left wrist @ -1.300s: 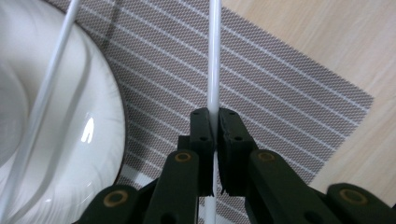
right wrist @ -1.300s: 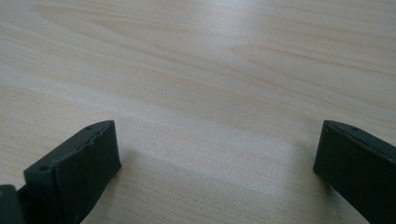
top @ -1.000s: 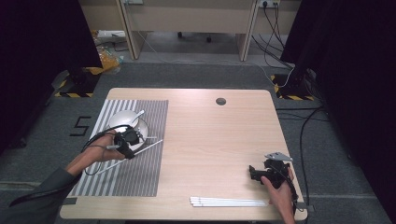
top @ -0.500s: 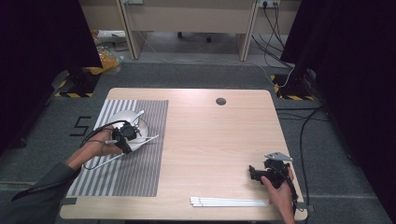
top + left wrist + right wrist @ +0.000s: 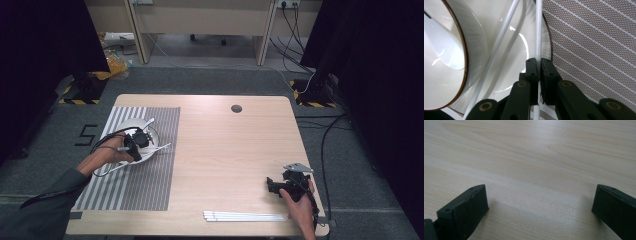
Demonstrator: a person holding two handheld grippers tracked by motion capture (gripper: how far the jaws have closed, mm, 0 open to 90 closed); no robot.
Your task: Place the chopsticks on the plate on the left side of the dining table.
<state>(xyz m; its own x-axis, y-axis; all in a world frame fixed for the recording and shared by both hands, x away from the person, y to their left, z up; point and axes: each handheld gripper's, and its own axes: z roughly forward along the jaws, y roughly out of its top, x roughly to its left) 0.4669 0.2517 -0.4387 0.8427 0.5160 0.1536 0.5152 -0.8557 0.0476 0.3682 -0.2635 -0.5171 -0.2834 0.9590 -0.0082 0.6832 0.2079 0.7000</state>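
Note:
My left gripper is shut on a thin white chopstick, which runs between the pads and out over a white plate. A second white chopstick lies slanted across that plate. On the plate stands a brown-rimmed white bowl with a white spoon in it. My right gripper is open at the table's front right, jaws wide apart just above bare wood.
A grey-and-white striped placemat lies under the plate on the left of the wooden table. More white chopsticks lie along the front edge, left of my right hand. A round cable hole is at the far middle.
My left gripper has carried the chopstick a little away from me over the plate, and the forearm has swung left. The right gripper has stayed put.

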